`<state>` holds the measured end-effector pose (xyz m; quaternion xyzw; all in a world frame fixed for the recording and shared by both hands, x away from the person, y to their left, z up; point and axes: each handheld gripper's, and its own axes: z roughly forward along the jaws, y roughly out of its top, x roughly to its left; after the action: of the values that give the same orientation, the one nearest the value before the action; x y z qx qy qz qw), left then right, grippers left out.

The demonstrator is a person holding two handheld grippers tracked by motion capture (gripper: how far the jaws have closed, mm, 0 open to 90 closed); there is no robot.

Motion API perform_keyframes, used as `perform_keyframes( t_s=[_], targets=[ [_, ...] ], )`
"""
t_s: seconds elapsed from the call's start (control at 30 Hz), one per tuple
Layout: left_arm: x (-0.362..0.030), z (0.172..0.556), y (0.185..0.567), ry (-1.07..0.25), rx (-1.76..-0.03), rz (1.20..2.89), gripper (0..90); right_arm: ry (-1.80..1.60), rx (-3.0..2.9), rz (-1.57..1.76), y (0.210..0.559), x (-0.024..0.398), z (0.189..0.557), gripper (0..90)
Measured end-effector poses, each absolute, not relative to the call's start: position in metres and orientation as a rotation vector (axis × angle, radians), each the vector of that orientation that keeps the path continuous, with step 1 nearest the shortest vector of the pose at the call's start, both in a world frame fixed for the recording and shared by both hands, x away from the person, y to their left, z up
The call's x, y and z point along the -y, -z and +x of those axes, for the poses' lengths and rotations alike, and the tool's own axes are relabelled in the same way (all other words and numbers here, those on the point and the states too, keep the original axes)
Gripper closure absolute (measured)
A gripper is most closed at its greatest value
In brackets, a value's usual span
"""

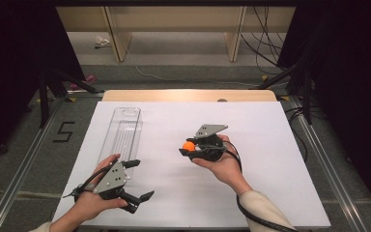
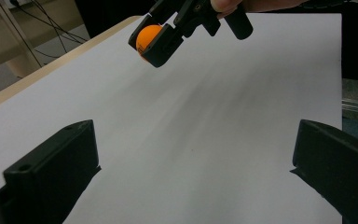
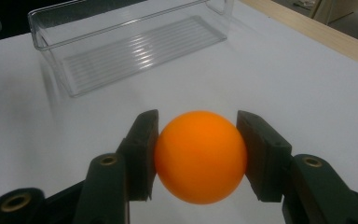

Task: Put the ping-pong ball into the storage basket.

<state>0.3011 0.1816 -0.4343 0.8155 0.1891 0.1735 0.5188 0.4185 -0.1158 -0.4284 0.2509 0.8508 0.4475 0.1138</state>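
Observation:
An orange ball [image 3: 200, 156] sits squeezed between the two black jaws of my right gripper [image 3: 198, 140], which is shut on it. In the high view that gripper [image 1: 187, 148] hangs over the middle of the white table top, with the ball [image 1: 189, 144] pointing left. My left gripper [image 1: 143, 179] rests near the front left of the table, jaws wide apart and nothing between them. In the left gripper view my open left gripper [image 2: 193, 163] faces bare white surface, and the right gripper [image 2: 161, 39] with the ball [image 2: 147, 35] shows at the top.
A long clear plastic tray [image 1: 121, 135] lies empty on the left side of the white table top [image 1: 270, 159], just beyond my left hand; in the right gripper view the tray [image 3: 130, 46] stands ahead. The floor beyond holds cables and wooden furniture legs.

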Motion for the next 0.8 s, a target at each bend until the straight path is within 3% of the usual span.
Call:
perform_keyframes(
  t_s=[0.8],
  targets=[
    [-0.1815,0.3008,0.4343,-0.414,-0.454,1.956,0.0,-1.320,-2.497,0.727,0.4286,0.1092,0.4217,51.5]
  ],
)
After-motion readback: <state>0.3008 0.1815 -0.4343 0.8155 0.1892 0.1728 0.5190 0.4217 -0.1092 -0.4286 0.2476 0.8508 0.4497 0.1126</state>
